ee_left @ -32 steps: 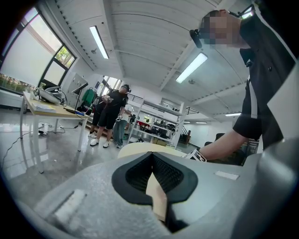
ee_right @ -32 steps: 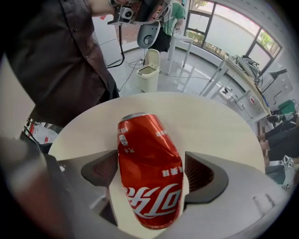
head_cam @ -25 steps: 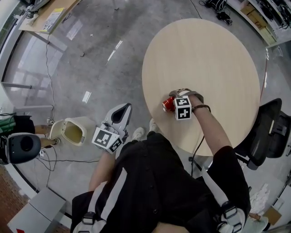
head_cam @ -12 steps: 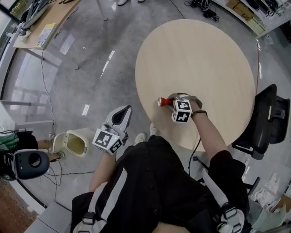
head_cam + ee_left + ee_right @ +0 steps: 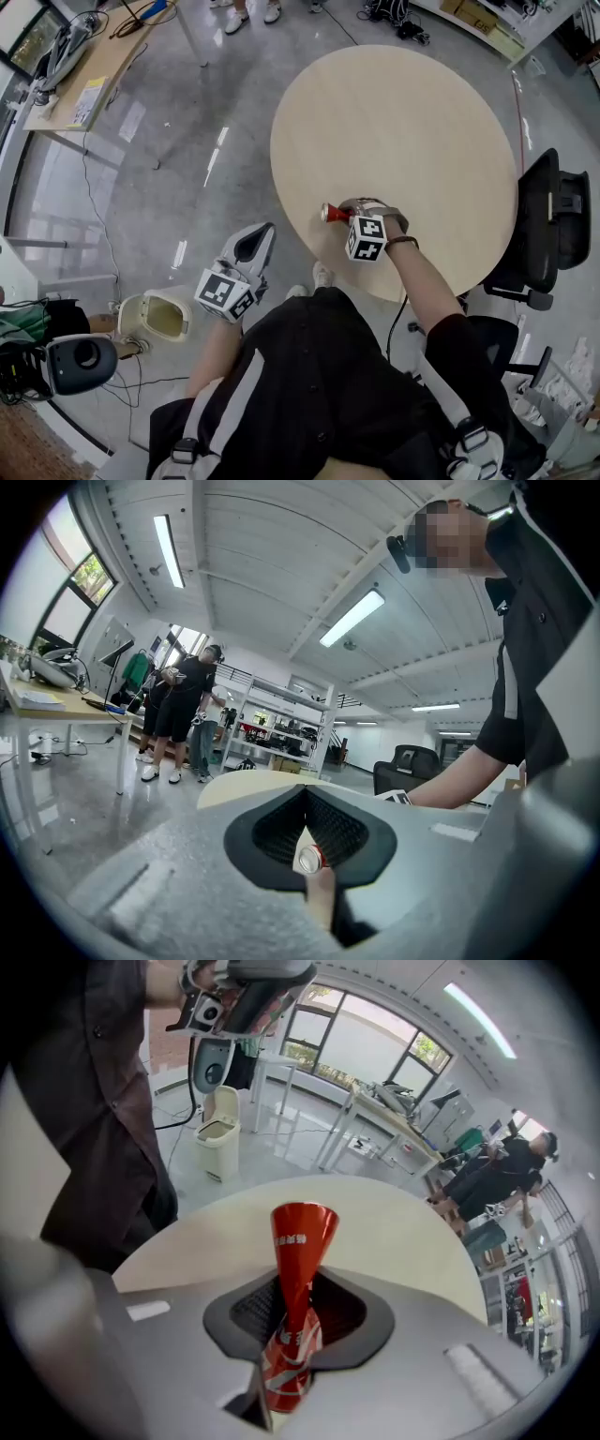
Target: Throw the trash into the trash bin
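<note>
Right hand-held gripper, jaws just closed, is pinching the crushed red can over the bench (left hand-held gripper: pressed together, empty).

Can was red, white lettering. Table was pale beige, trash bin cream, chair black, floor glossy grey, shirt black.
</note>
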A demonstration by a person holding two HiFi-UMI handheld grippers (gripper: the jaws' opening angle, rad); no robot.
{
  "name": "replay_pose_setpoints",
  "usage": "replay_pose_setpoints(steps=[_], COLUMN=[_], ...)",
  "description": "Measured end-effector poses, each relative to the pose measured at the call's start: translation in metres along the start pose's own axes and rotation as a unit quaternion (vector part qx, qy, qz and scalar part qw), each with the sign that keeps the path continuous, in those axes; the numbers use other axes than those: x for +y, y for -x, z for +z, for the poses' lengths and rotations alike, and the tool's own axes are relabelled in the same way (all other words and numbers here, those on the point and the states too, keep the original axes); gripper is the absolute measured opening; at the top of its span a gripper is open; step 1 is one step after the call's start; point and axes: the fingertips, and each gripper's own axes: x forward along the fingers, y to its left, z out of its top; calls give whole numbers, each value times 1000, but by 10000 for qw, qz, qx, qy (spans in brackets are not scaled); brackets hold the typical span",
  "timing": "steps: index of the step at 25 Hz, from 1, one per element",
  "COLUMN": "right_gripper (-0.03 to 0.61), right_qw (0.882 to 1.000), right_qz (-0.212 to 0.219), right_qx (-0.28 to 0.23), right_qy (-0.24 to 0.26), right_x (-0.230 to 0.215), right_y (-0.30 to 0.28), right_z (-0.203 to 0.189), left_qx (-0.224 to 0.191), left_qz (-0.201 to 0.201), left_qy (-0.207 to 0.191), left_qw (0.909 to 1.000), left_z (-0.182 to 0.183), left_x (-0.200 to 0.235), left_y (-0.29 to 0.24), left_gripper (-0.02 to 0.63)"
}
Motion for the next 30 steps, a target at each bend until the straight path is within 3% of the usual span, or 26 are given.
replay_pose_setpoints(steps=[4,7,9,12,16,18,19,25,30], right_gripper=[77,77,77,77,77,78,77,78,78], right_qw=[9920,9680,9345,8631,7668,7297,7192,6859,6361], right_qz=[-601,-1071,-1446,-2111,-3085,-3421,-3539,-4174,-4638], right_qx=[-457,-994,-1533,-2404,-3232,-3487,-3542,-3385,-3075], right_qy=[-1008,-2039,-2870,-3908,-4609,-4784,-4818,-4906,-5346], right_x=[-18,-32,-40,-51,-56,-51,-47,11,79], right_y=[37,79,112,163,234,262,272,323,353], right_z=[5,7,9,5,-10,-18,-21,-34,-75], left_qx=[-94,-191,-232,-260,-339,-378,-391,-386,-223], left_qz=[-136,-250,-326,-479,-854,-1079,-1165,-1830,-2389], left_qy=[-102,-181,-221,-283,-412,-480,-491,-412,-348], left_qw=[9998,9993,9990,9981,9949,9923,9912,9815,9702], left_z=[8,15,18,21,31,35,36,31,14], left_x=[-6,-11,-13,-18,-34,-45,-51,-92,-132], left_y=[5,8,9,8,-5,-15,-18,-31,-37], left_gripper=[3,3,2,2,2,3,3,3,3])
